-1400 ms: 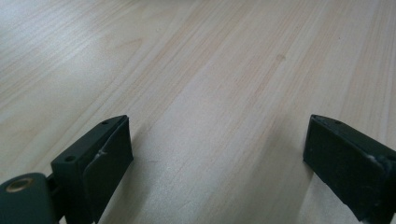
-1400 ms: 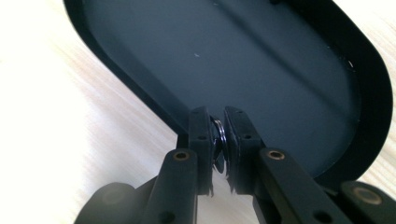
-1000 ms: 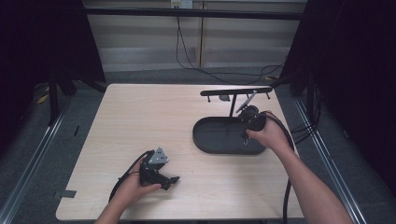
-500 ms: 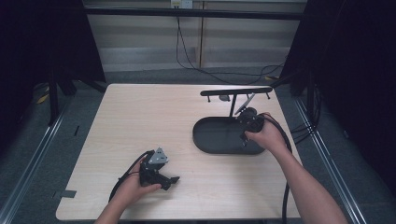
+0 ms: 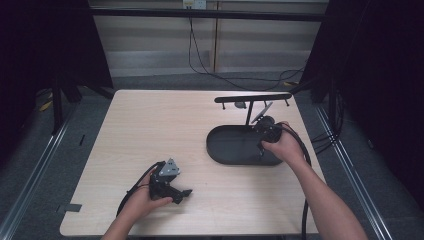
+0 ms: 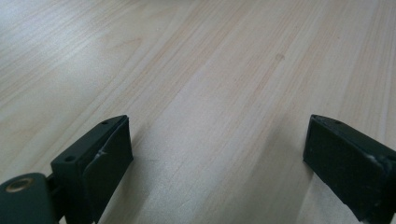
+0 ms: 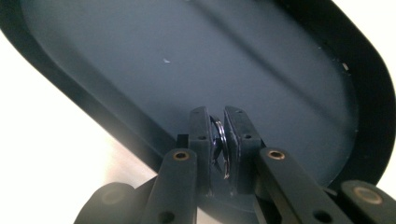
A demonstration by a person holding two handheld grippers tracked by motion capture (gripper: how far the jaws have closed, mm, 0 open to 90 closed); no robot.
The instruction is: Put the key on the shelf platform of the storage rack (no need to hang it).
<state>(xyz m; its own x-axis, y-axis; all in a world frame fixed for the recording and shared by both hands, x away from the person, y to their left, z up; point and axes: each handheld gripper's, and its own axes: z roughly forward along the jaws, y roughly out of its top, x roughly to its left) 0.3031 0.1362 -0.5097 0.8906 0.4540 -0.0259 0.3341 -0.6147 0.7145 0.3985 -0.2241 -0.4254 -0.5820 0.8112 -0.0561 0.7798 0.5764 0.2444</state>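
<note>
We note a small metal ring (image 7: 219,147) pinched between the right gripper (image 7: 218,140) jaws, held over the dark oval tray (image 7: 116,56), near its rim. Left gripper (image 6: 215,154) rests low over the wooden table (image 6: 210,70), jaws spread wide, holding nothing.

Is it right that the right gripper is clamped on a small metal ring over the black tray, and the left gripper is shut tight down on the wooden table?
Not quite. The left gripper is open: the left gripper view shows its jaws wide apart over the bare wooden table. The rest holds: the right gripper is clamped on a small metal ring over the black tray.
</note>
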